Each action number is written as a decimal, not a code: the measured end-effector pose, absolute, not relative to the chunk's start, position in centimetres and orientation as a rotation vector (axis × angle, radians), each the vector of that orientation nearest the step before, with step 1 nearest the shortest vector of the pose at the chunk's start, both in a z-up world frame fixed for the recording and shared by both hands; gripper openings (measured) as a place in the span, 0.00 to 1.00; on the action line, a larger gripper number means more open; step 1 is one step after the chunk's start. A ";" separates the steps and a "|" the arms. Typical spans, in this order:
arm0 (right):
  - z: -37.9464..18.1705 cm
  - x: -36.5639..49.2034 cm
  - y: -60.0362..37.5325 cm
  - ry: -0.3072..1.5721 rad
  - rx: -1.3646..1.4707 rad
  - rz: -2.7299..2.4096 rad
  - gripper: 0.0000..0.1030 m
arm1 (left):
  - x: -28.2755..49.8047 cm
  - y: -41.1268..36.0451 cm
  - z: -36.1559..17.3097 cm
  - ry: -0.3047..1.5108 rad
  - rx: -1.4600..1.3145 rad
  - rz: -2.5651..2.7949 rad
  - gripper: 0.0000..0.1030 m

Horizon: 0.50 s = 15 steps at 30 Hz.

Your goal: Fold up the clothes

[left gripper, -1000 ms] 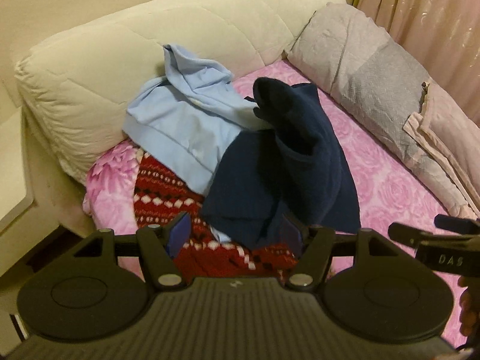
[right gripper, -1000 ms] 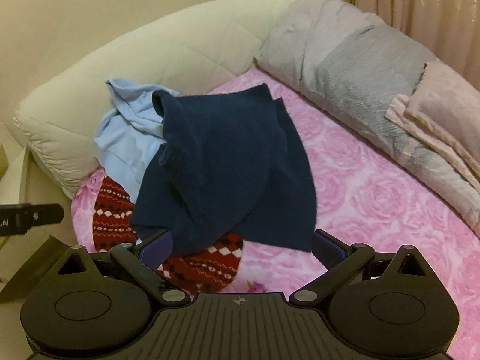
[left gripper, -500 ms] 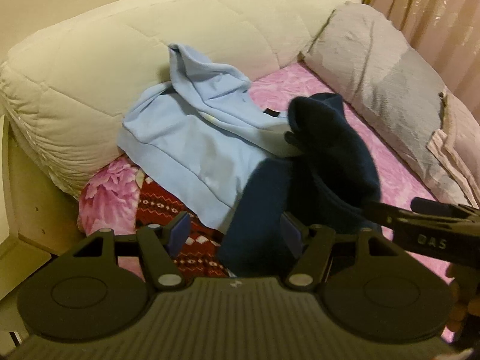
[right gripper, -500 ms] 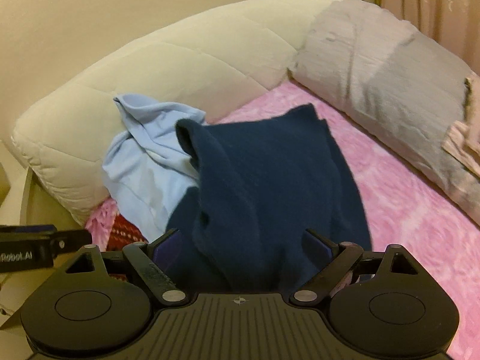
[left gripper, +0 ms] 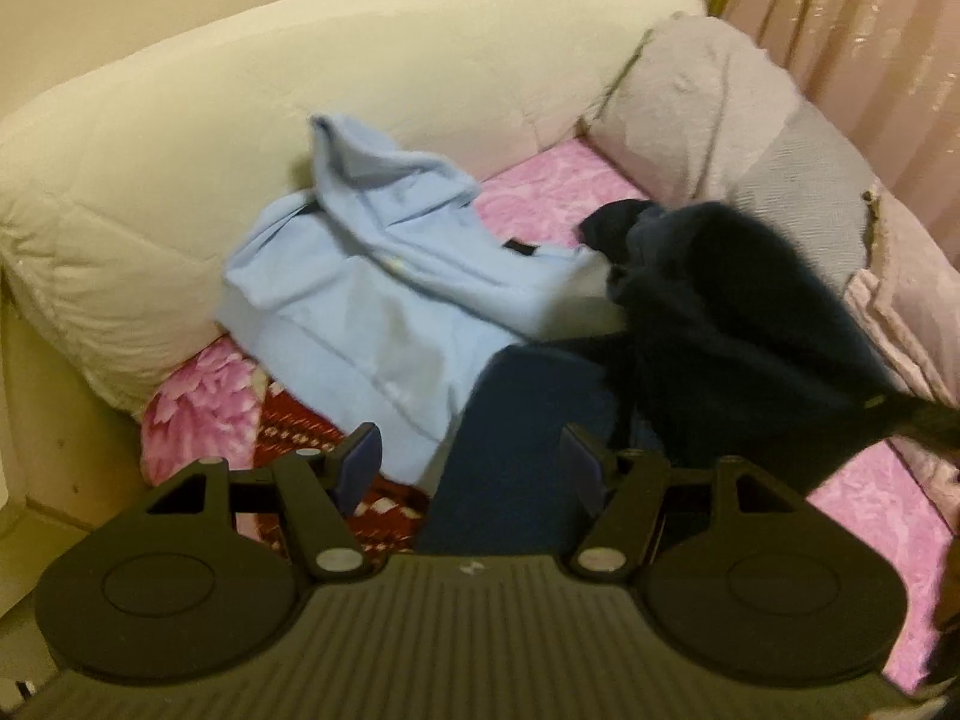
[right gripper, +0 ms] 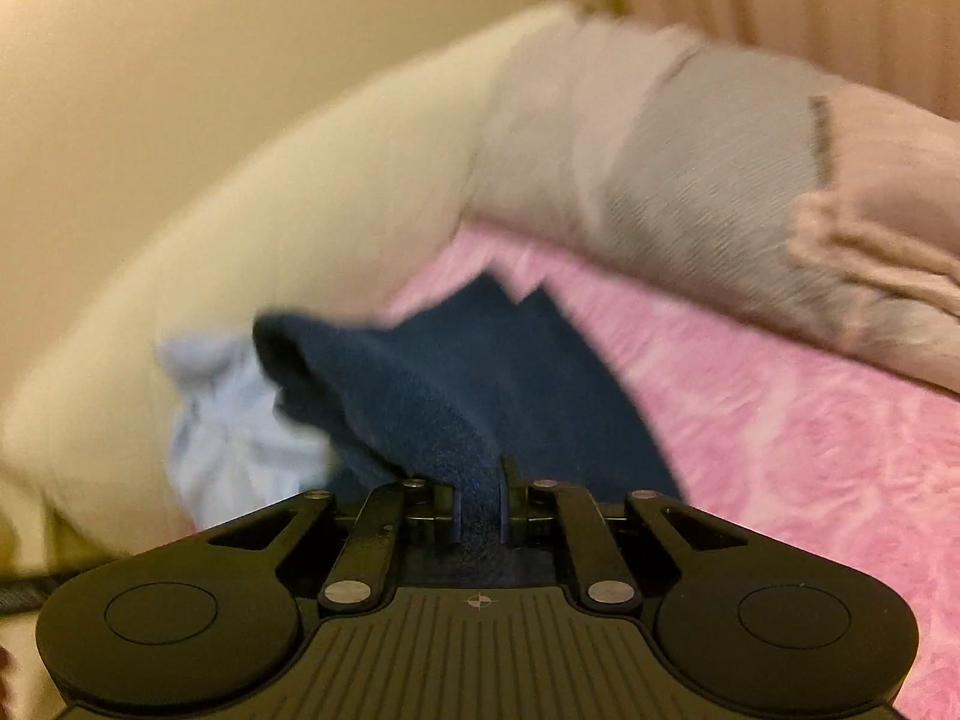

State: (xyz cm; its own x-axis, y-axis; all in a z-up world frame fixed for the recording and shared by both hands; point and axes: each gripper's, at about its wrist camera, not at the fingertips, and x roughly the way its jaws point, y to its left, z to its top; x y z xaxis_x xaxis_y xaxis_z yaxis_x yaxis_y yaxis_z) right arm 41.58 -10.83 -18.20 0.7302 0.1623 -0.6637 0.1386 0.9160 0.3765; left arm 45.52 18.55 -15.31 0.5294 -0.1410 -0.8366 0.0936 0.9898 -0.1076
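Right gripper (right gripper: 478, 516) clamps a fold of the navy garment (right gripper: 456, 396), dark, fleecy, bunched and lifted off the pink bedsheet (right gripper: 780, 420) beside the light blue garment (left gripper: 372, 312); left gripper (left gripper: 471, 468) spread wide, holding nothing.

Dim warm indoor light, fisheye-bent edges, heavy motion blur in the right wrist view.

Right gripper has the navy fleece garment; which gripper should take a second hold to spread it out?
Left. The left gripper is open with the navy fleece garment directly ahead, while the right gripper is shut on its edge and occupied.
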 end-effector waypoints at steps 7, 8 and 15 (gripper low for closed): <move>-9.2 34.2 -17.7 0.435 0.475 -0.096 0.08 | 43.6 13.3 -11.7 0.924 -0.010 -0.286 0.60; -8.0 32.9 -18.4 0.403 0.485 -0.105 0.08 | 43.0 12.4 -11.1 0.911 -0.003 -0.309 0.60; -0.9 23.1 -23.0 0.230 0.520 -0.188 0.08 | 37.2 5.8 -7.2 0.834 0.033 -0.484 0.60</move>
